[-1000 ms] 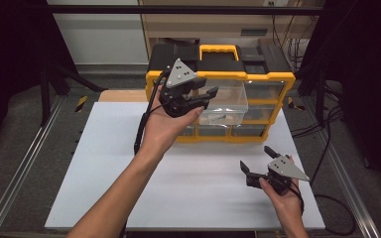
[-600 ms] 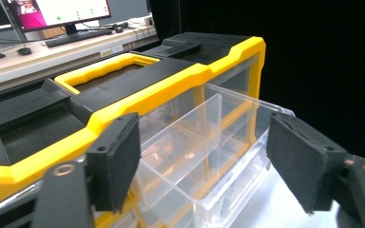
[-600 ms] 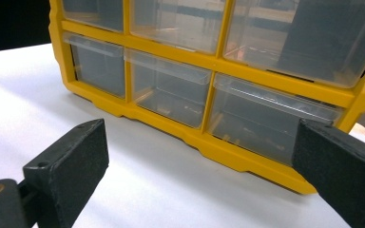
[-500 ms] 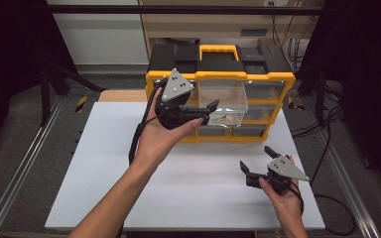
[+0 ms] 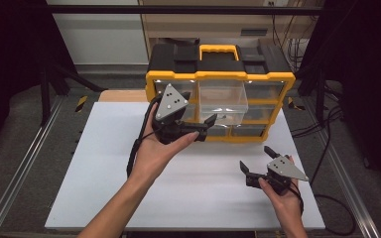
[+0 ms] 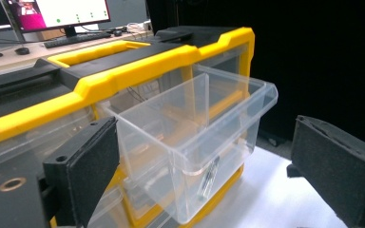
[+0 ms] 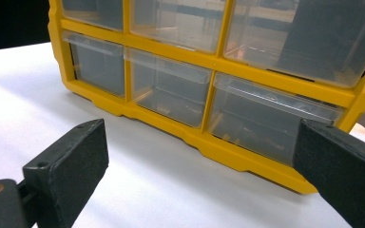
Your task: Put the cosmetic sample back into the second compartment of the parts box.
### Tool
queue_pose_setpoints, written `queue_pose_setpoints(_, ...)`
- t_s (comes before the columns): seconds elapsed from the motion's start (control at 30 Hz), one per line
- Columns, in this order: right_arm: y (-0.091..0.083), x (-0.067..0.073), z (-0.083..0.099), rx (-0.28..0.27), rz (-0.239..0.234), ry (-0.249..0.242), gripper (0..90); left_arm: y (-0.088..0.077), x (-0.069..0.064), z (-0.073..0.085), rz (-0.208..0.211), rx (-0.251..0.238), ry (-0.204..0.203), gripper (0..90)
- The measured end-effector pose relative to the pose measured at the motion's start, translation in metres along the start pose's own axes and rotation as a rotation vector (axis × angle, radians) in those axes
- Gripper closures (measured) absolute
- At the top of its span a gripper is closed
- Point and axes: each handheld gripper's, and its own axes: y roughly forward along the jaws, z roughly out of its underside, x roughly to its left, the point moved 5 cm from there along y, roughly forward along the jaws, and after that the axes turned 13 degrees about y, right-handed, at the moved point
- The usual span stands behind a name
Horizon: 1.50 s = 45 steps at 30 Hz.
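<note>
Gaping beside the pulled-out drawer (image 6: pixel 195 142) — left hand-held gripper (image 5: pixel 198 125).

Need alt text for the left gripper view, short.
A clear plastic drawer stands pulled out of a yellow-and-black organizer, seen between the open black jaws of the left gripper, which hold nothing. A small dark item lies in the drawer; a white table shows below.

Left tool (image 5: pixel 201 126) jaws just opening, right tool (image 5: pixel 258 161) gaping low.
</note>
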Motion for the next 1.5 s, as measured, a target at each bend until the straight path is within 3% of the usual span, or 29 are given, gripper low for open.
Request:
queue_pose_setpoints(0.57, 0.0, 0.001, 0.0, 0.0, -0.001, -0.002, 4.9, -0.007, -0.02, 0.034, 0.031, -0.01, -0.03, 6.6)
queue_pose_setpoints(1.5, 0.001, 0.001, 0.0, 0.0, 0.003, 0.002, 4.7, -0.033, -0.029, 0.104, 0.017, 0.025, -0.04, 5.6)
